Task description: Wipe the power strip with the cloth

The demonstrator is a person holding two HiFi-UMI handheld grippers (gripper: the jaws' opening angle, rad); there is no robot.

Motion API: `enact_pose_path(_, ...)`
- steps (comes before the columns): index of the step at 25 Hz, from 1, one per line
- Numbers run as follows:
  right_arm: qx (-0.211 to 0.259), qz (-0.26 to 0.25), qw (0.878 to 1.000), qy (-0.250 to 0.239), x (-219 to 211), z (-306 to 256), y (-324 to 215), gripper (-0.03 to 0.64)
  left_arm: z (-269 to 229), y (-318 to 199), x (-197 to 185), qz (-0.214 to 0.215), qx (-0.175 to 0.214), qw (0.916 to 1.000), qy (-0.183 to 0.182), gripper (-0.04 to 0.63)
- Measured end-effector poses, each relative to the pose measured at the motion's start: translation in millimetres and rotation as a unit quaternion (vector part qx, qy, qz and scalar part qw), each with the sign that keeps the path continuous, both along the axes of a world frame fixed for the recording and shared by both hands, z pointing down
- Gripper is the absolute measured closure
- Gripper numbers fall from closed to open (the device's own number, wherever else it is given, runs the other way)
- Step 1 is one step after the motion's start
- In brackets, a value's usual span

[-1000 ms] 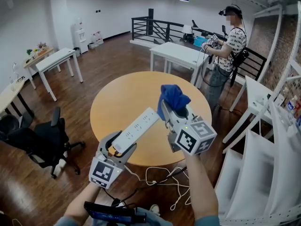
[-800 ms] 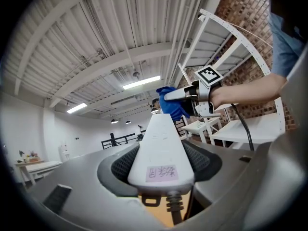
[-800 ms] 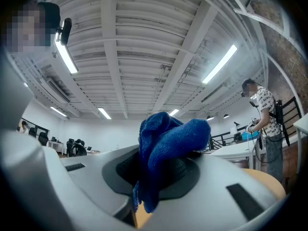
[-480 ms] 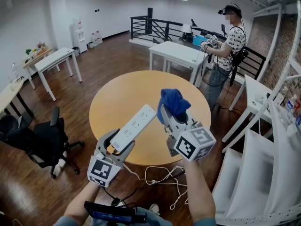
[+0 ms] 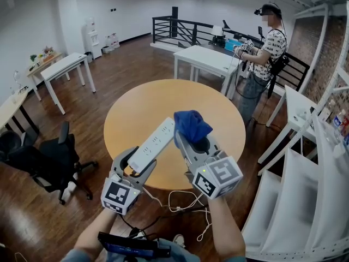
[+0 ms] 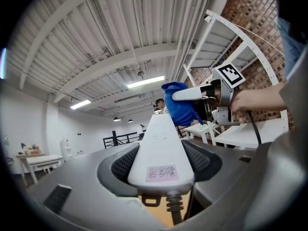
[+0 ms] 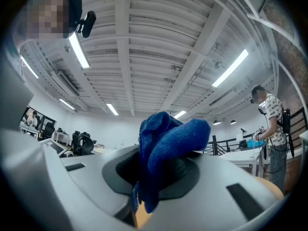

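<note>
Left gripper [image 5: 136,166] clamps the strip [image 5: 157,144] by its cord end, above the table [image 5: 142,102]. Right gripper [image 5: 190,142] pinches the cloth [image 5: 191,125] just beside the strip's far end. Best, I judge, to press the cloth flat on the strip's face and drag lengthwise.

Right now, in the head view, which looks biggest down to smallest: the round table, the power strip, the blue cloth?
1. round table, by far the largest.
2. power strip and cloth, too close to rank: the strip is longer, the bunched cloth is wider. Both are held nearer the camera than the table.
</note>
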State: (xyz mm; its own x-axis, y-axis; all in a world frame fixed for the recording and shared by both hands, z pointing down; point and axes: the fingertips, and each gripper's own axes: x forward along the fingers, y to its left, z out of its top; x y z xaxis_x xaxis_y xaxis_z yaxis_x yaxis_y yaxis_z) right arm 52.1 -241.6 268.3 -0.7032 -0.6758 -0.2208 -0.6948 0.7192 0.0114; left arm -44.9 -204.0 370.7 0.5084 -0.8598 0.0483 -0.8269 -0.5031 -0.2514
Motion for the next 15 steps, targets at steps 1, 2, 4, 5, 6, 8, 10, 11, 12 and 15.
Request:
enact_pose_path(1, 0.002, -0.004, 1.000, 0.000, -2.9, 1.5, 2.7, 0.548, -0.1, -0.2, -0.1, 0.000, -0.001, 1.0000, 0.001, 0.316)
enact_pose_path(2, 0.003, -0.008, 1.000, 0.001, -5.9, 3.2, 5.4, 0.548, -0.3, -0.4, -0.1, 0.000, -0.001, 1.0000, 0.002, 0.316)
enact_pose_path(4, 0.005, -0.016, 1.000, 0.002, -11.2, 7.4, 10.4, 0.548, -0.3, -0.9, -0.1, -0.001, -0.002, 1.0000, 0.006, 0.316)
enact_pose_path(5, 0.005, -0.019, 1.000, 0.002, -13.3, 9.6, 12.6, 0.548, -0.3, -1.3, 0.0, -0.002, -0.004, 1.0000, 0.008, 0.316)
enact_pose_path(6, 0.006, -0.022, 1.000, 0.001, -15.1, 11.8, 14.7, 0.548, -0.6, -1.9, 0.1, -0.003, -0.005, 0.9999, 0.010, 0.316)
enact_pose_path(8, 0.007, -0.025, 1.000, -0.001, -18.7, 15.5, 18.8, 0.548, -1.6, -3.1, 0.1, -0.005, -0.006, 0.9999, 0.013, 0.316)
enact_pose_path(10, 0.008, -0.030, 1.000, -0.004, -23.6, 18.1, 23.1, 0.548, -2.7, -3.5, -0.7, -0.005, -0.005, 0.9999, 0.013, 0.316)
enact_pose_path(11, 0.008, -0.033, 0.999, -0.006, -26.4, 19.6, 25.7, 0.548, -3.1, -3.2, -1.4, -0.006, -0.004, 0.9999, 0.014, 0.316)
enact_pose_path(12, 0.007, -0.036, 0.999, -0.008, -29.0, 21.3, 28.5, 0.548, -3.3, -2.6, -1.9, -0.006, -0.004, 0.9998, 0.016, 0.316)
enact_pose_path(15, 0.004, -0.044, 0.999, -0.011, -33.5, 26.6, 35.4, 0.548, -2.6, -2.1, -1.7, -0.009, -0.007, 0.9997, 0.019, 0.316)
